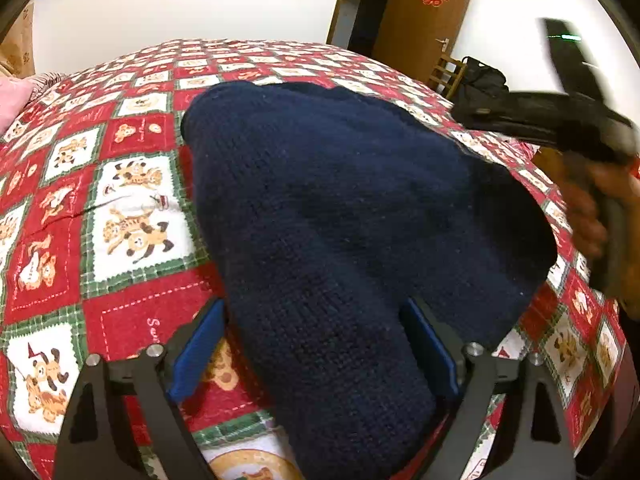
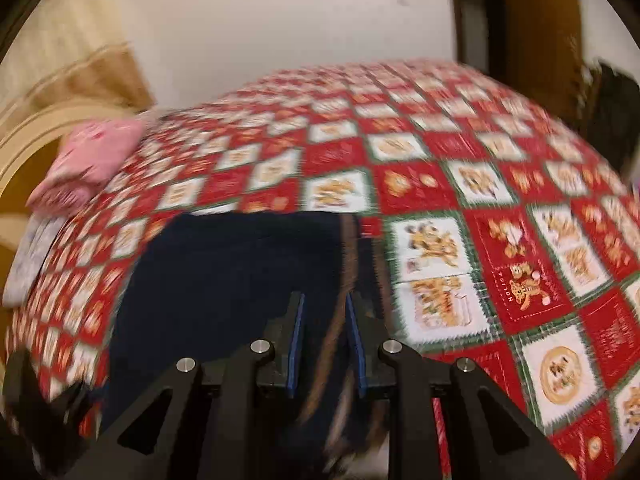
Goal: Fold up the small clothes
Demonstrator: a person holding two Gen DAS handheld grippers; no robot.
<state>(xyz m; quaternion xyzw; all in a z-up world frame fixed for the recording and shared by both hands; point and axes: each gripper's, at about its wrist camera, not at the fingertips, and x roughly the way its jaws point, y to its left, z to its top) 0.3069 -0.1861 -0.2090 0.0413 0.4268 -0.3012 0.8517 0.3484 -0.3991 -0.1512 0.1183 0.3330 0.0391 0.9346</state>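
Note:
A dark navy knitted garment [image 1: 340,220] lies on the bed; it also shows in the right wrist view [image 2: 224,280], blurred. My left gripper [image 1: 316,320] is open, with its blue pads on either side of the garment's near end, not closed on it. My right gripper [image 2: 323,312] has its jaws narrowly apart over the garment's striped edge [image 2: 352,264]; the view is motion-blurred and I cannot tell whether it grips cloth. In the left wrist view the right gripper [image 1: 560,120] shows blurred at the right above the garment's far side, held by a hand [image 1: 592,208].
A red, white and green patchwork quilt [image 1: 120,200] with cartoon animals covers the bed. A pink pillow [image 2: 88,160] lies at the head by the headboard [image 2: 48,120]. A brown door [image 1: 424,20], a wooden chair [image 1: 448,74] and a black bag [image 1: 480,76] stand beyond the bed.

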